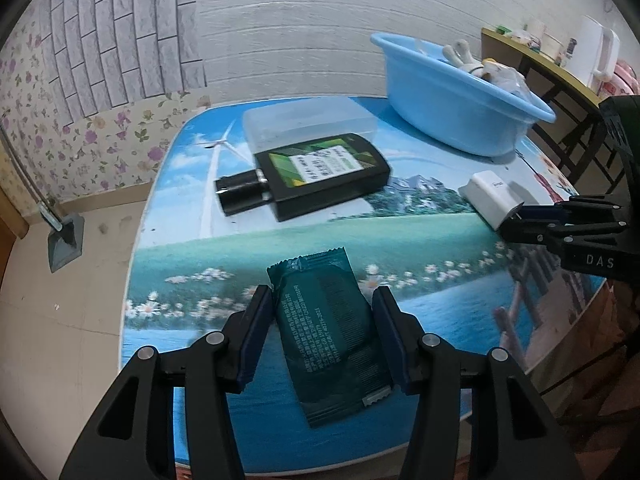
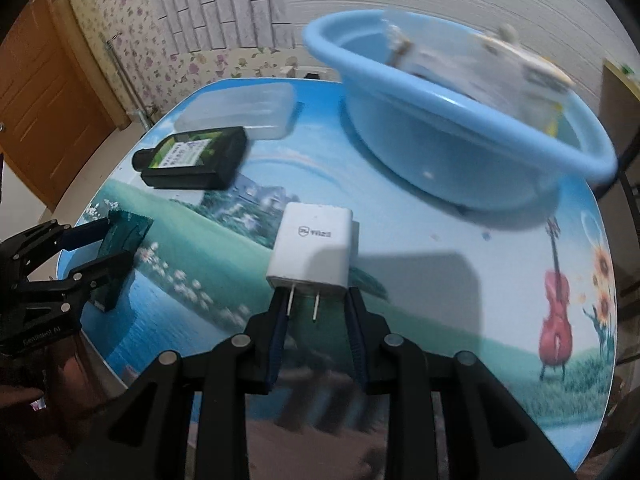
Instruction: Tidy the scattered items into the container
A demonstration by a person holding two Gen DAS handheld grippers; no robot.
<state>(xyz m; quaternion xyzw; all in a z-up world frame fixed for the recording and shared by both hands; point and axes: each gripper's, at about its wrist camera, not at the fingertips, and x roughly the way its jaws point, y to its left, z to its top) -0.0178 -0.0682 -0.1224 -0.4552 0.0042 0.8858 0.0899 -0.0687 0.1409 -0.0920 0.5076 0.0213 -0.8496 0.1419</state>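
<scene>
Holding two items at once, we clamp the packet in our left gripper and the charger by its plug end in our right gripper, saving a trip to the basin at one o'clock.

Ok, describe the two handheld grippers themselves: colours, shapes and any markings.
Both are matte black plastic linkage grippers. The left gripper has two angular fingers with triangular cut-outs, round silver pivot pins and dark blue ribbed pads. The right gripper is built the same way: blue pads, silver pins. Seen from the left wrist view, its side carries white letters "DAS". No cables or sleeves show.
</scene>
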